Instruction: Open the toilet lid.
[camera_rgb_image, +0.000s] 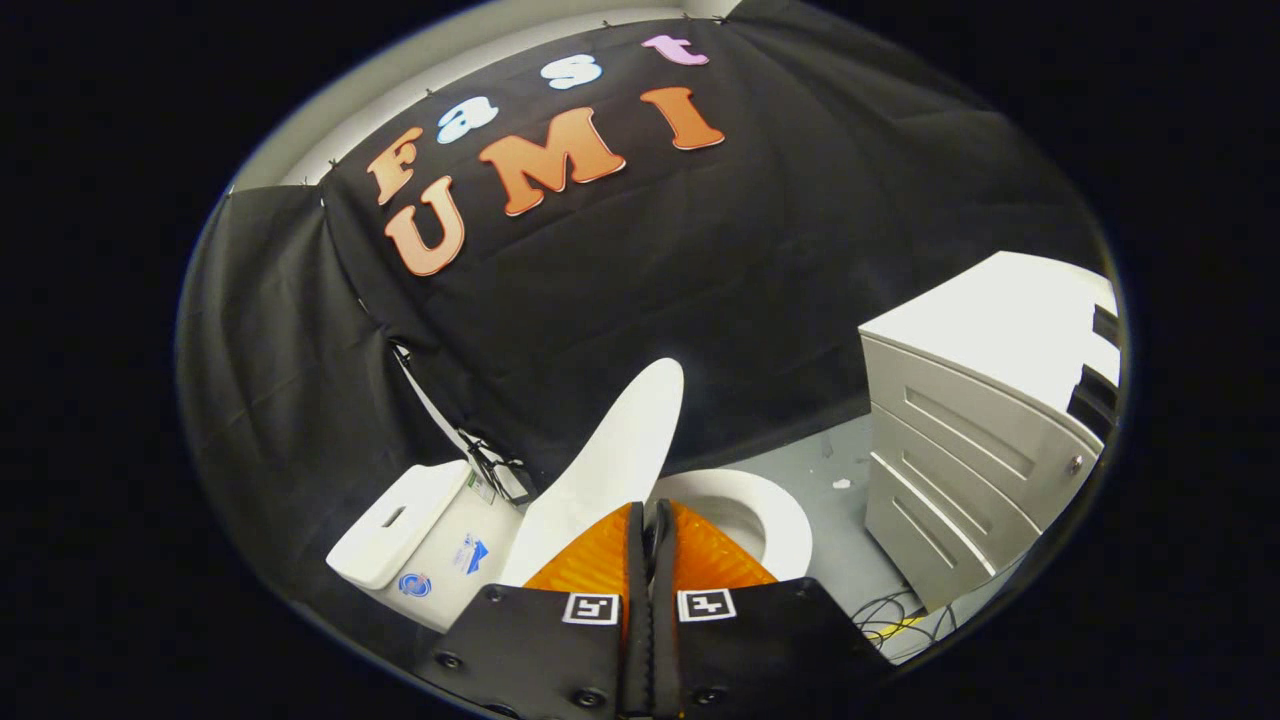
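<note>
Grey floor (850, 520); raised toilet lid (625, 440) beyond closed gripper (648, 520).

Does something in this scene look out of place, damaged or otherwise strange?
Nothing looks damaged. The toilet lid is raised partway, beyond the gripper, whose fingers are together with the lid's edge seemingly pinched between them. Loose cables lie on the floor beside the drawer cabinet, and small scraps are scattered near the toilet seat.

Raised toilet lid (615, 455) stands just beyond the closed fingers (648, 520), tank (400, 525) left, drawer cabinet (970, 470) right.
</note>
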